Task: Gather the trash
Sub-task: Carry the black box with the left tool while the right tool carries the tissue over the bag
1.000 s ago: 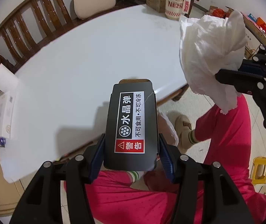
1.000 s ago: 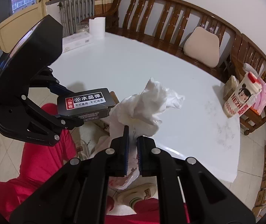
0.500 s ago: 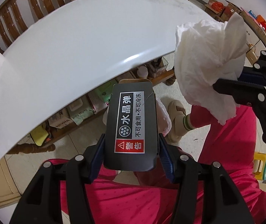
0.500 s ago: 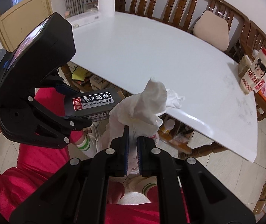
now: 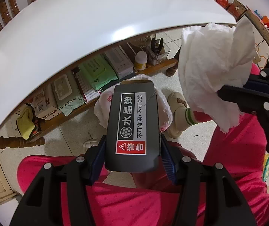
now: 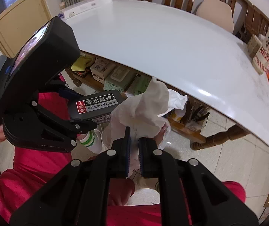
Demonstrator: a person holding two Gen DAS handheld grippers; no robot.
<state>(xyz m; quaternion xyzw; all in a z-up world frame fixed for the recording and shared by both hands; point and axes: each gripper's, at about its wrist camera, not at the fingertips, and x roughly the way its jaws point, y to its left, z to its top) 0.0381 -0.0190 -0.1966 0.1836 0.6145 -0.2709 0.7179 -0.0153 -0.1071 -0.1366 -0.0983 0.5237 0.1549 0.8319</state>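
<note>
I have both pieces of trash in hand and am at the drop-off step. My left gripper [image 5: 133,150] is clamped on the dark box [image 5: 134,124] with the red warning label, which fills the centre of the left wrist view, its long sides pressed between the blue pads. My right gripper [image 6: 134,150] is closed tight on the crumpled white tissue [image 6: 143,109], which bunches up above the pads in the middle of the right wrist view; in the left view the same tissue sits at the upper right.

Both loads are off the white table [image 5: 68,28], whose edge curves across the top of each frame. Directly behind the box, in the centre of the left view, lies a white plastic bag [image 5: 164,111] on the tiled floor, just beside my slippered foot [image 5: 177,113]. I take that bag to be the trash bag, though the box hides its mouth and I cannot tell how wide it gapes.

The next move, as I judge it, calls for lowering both grippers toward the bag, getting each load above the opening, then spreading the fingers to release. The tissue is light and may cling to the pads; the box should drop cleanly.
</note>
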